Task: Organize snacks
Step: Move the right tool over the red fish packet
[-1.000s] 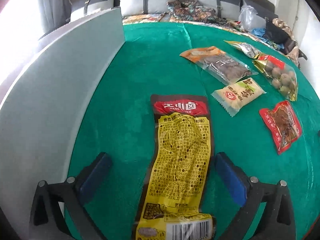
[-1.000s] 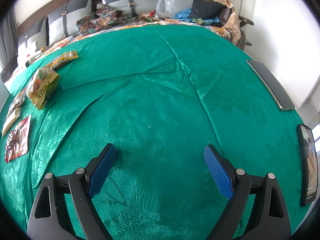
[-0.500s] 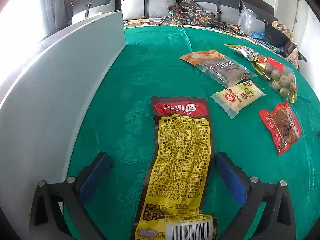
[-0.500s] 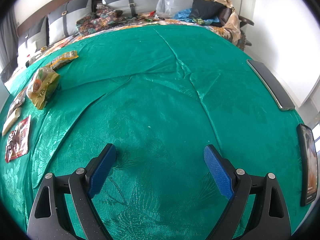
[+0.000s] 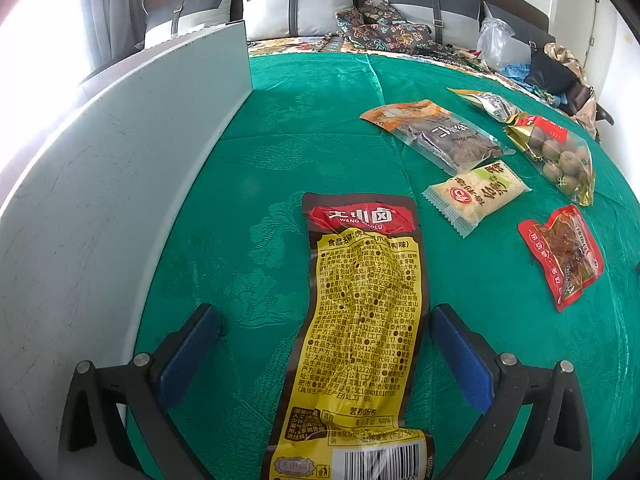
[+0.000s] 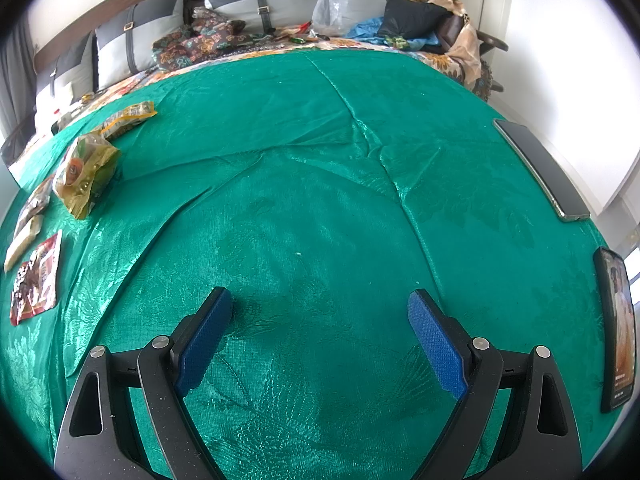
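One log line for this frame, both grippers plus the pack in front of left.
left gripper: open, straddling long yellow snack pack, no contact visible | right gripper: open, over bare green cloth | five other snacks loose

Green patterned tablecloth [image 6: 320, 184], grey cushioned headboard [image 5: 296, 4] behind, white walls [image 6: 560, 60], bright window glare at left [image 5: 36, 28]

Green floral-damask cloth [image 5: 280, 152]; yellow-and-brown snack packet [image 5: 360, 320], red banner; red pouch [image 5: 560, 256]; cream wrapper [image 5: 476, 194]; blue-padded black claws [image 6: 320, 334].
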A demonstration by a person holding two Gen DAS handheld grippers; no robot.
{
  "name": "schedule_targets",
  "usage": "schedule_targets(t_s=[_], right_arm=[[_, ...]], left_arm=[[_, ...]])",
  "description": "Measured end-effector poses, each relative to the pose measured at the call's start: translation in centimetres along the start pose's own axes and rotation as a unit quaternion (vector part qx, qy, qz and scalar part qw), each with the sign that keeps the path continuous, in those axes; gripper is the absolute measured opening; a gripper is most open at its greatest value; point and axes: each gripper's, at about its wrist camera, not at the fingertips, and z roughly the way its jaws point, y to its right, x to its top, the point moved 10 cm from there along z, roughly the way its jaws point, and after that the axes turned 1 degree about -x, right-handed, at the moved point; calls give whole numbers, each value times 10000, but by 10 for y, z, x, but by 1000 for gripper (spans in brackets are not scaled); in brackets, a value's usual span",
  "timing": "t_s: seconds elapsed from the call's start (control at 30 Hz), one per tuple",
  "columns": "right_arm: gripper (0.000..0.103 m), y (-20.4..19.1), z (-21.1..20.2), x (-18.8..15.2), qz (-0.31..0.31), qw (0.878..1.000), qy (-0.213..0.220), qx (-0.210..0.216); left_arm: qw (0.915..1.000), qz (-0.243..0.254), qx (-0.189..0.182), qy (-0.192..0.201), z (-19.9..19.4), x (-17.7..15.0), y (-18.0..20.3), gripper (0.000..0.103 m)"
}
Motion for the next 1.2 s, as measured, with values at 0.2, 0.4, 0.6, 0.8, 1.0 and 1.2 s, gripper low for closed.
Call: schedule_targets(t_s=[0.2,0.4,0.6,0.8,1.0,1.2], right_arm=[[92,0,1,0,1,10000,0,3],[92,1,1,-1,-13,10000,-7,-13],[90,-71,-34,10,-105,9982,51,593],[90,-264,-61,15,-1913,9680,-46,1622],[88,-321,-20,0,-2681,9532,-424,1329],[89,-293,-7,-17,-2583,9514,-635,1555]], left_arm=[[10000,-2,-3,1,0,0,0,103],[10000,-2,-3,1,1,1,0,103],[10000,-2,-6,1,1,1,0,103],[10000,-3,-7,2,1,1,0,103],[10000,-4,-8,3,1,1,0,103],[10000,-5,-8,2,1,1,0,103]])
